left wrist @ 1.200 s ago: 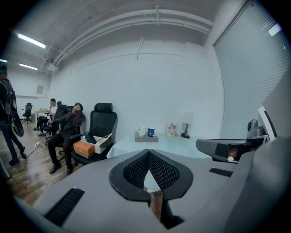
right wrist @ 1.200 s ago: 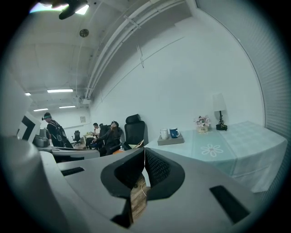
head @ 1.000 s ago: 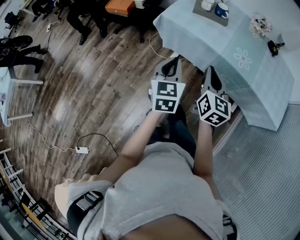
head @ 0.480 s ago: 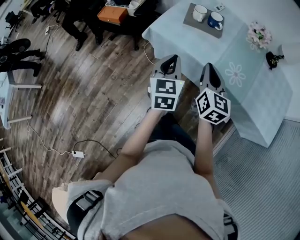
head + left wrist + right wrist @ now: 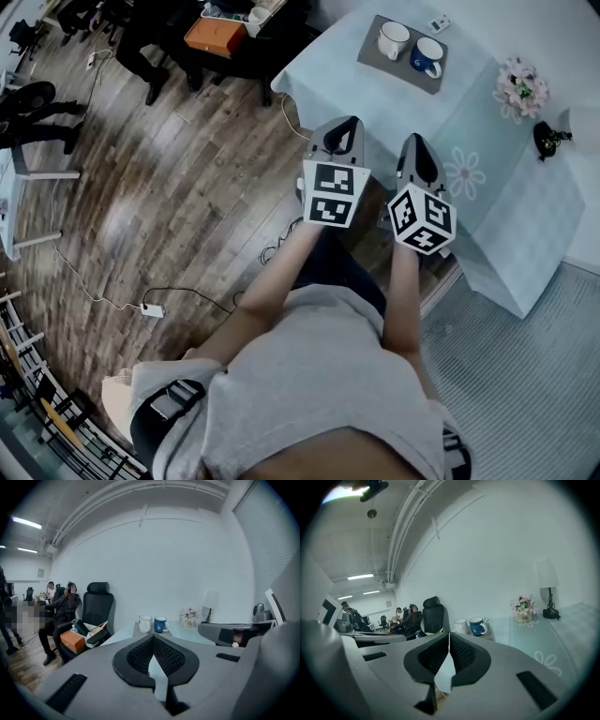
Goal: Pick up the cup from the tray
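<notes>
While the left gripper [image 5: 348, 124] and right gripper [image 5: 418, 141] hover with jaws closed on nothing, the approach seems in hand; white cup [image 5: 393, 39] and blue cup [image 5: 430, 56] stand on the tray [image 5: 373, 60] at one o'clock, so reaching and opening come next.

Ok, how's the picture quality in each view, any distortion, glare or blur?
Head view: fisheye bend, a glare patch on the wood floor, white cup sharp. Left gripper view: dark round vignette, mosaic patch at left, ceiling lights bright. Right gripper view: same vignette, ceiling light blown out top left.
</notes>
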Tool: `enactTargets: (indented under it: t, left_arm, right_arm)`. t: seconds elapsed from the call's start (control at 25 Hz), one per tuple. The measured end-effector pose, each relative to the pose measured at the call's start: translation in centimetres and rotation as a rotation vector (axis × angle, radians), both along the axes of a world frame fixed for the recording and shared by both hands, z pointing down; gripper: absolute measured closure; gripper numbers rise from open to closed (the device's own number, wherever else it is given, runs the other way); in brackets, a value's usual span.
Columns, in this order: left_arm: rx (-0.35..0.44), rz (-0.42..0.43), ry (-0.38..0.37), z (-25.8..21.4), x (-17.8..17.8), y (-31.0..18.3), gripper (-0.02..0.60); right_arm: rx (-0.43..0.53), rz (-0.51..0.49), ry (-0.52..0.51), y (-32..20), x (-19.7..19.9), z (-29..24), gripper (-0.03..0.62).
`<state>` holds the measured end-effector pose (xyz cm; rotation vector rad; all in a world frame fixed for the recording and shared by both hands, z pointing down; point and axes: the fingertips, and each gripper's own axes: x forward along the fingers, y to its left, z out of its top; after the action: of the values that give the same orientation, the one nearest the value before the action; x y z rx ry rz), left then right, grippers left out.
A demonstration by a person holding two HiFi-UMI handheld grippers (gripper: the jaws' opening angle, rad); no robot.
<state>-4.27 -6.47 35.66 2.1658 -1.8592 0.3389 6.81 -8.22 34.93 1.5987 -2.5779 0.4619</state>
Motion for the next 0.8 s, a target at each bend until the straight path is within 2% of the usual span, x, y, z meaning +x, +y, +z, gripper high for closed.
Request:
enactTargets:
  t: [0.16, 0.48, 0.8]
  left_arm:
    - [-0.028, 0.019, 0.016, 1.1, 0.0, -2.9, 0.577]
    - [-0.015, 0.09, 0.029, 1.0, -0.2, -10.4, 0.577]
    - [-0.051, 0.153, 0.047, 2.3, -1.1, -17.0, 0.577]
  right_arm:
    - [-0.024, 0.015, 0.004, -2.7, -0.1, 0.9, 0.586]
    - [0.005, 0.051, 0.027, -9.7, -0.9, 0.7, 0.586]
    - [-0.041, 0.116, 0.09, -16.2, -1.6, 2.6, 0.585]
